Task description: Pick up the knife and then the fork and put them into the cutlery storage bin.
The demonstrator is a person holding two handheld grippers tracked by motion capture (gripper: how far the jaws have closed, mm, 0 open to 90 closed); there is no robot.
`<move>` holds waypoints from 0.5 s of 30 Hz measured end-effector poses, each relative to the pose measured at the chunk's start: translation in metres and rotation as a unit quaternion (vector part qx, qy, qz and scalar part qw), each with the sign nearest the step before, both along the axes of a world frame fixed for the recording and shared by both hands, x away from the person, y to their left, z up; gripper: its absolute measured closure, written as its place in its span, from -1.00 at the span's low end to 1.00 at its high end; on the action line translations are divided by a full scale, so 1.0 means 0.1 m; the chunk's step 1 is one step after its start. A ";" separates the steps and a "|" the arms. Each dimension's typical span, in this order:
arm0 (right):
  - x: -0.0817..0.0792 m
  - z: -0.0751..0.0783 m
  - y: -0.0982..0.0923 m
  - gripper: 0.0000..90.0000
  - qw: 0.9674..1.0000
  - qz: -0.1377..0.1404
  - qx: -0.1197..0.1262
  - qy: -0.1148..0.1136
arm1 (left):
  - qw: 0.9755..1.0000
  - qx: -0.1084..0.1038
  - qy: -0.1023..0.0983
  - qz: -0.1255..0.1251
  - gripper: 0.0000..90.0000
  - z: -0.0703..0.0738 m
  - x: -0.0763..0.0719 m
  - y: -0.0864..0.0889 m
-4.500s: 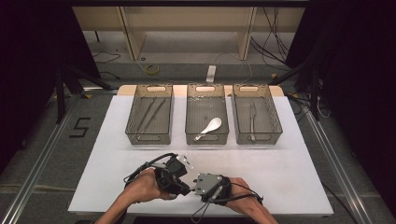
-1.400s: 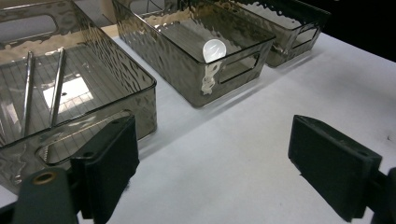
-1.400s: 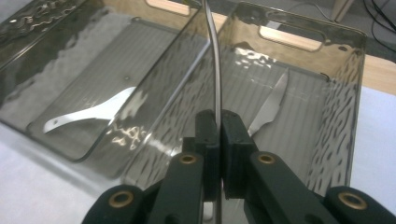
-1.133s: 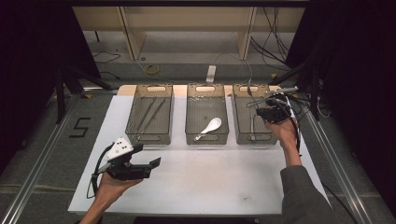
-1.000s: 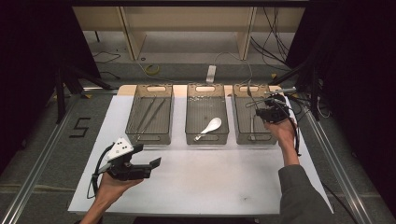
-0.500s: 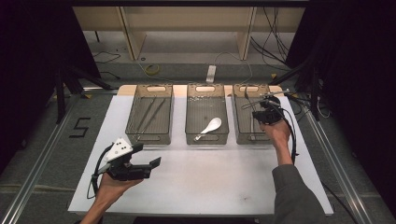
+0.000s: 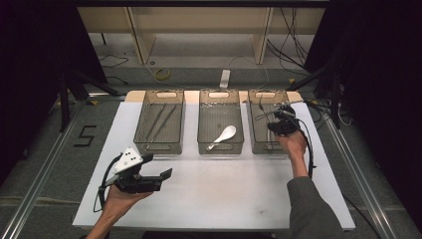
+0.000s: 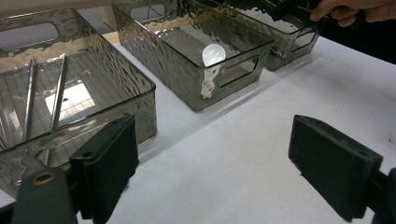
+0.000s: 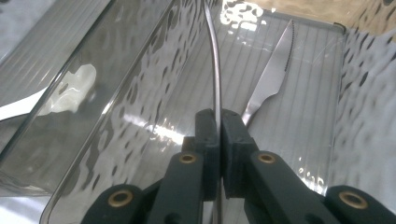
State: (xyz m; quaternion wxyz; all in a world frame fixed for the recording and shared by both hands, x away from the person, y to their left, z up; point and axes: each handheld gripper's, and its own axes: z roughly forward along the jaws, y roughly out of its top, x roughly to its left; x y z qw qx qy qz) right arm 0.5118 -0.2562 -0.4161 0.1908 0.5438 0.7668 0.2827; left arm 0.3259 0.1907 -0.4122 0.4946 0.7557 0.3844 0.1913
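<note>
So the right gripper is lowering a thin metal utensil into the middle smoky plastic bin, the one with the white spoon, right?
Not the middle one. The right gripper, shut on the thin metal utensil, is over the right-hand smoky plastic bin, where a serrated metal knife lies. The white spoon sits alone in the middle bin. The high view shows it.

The 3 bins (image 7: 221,124) look like smoky see-through plastic, shiny, with wavy walls and ridged floors. The knife (image 9: 271,77) in the upper right of the right gripper view is shiny smooth metal. The thin utensil (image 9: 215,60) is shiny metal too. The spoon (image 7: 224,135) is white and glossy. The bench (image 7: 224,189) top is white and matt. The fingers (image 8: 109,158) are matt black plastic.
</note>
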 end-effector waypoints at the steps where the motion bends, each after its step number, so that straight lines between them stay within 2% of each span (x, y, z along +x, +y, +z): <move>1: 0.00 0.00 0.00 0.94 1.000 0.001 -0.001 0.001 | 1.000 0.001 0.000 0.000 -0.66 0.00 0.00 0.00; 15: 0.04 -0.02 -0.03 0.94 1.000 -0.003 -0.002 -0.003 | 1.000 0.001 -0.001 0.000 -0.66 0.00 0.00 0.00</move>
